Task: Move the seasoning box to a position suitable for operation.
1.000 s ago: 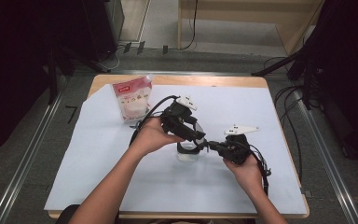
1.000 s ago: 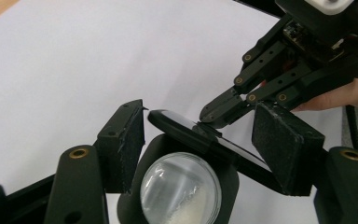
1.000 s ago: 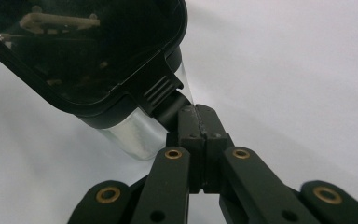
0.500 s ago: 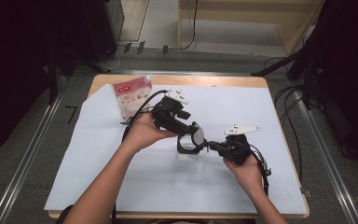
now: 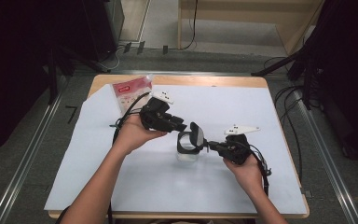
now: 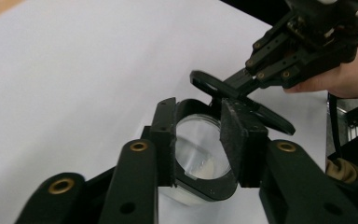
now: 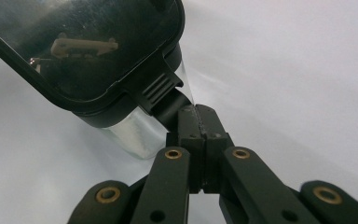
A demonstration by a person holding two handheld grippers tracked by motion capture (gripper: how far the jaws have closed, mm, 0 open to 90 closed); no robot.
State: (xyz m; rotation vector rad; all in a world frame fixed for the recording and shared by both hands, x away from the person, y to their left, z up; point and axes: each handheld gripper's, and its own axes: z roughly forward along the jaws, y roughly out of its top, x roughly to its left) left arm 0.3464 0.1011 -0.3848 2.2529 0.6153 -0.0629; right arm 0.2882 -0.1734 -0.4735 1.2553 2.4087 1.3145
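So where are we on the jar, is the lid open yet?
Done: the lid is tipped up off the jar, so the mouth is open.
In hand: the right gripper is shut on the lid's tab. The left gripper has just been closing, its jaws against the jar's black collar.
Left: probably the packet, lying apart at the far left corner.

The worktop (image 5: pixel 168 186) lies bare in front and to the right. A packet (image 5: pixel 129 93) sits at the far left corner. Mid-worktop, the clear jar (image 5: pixel 188 153) and both claws block the crossing.
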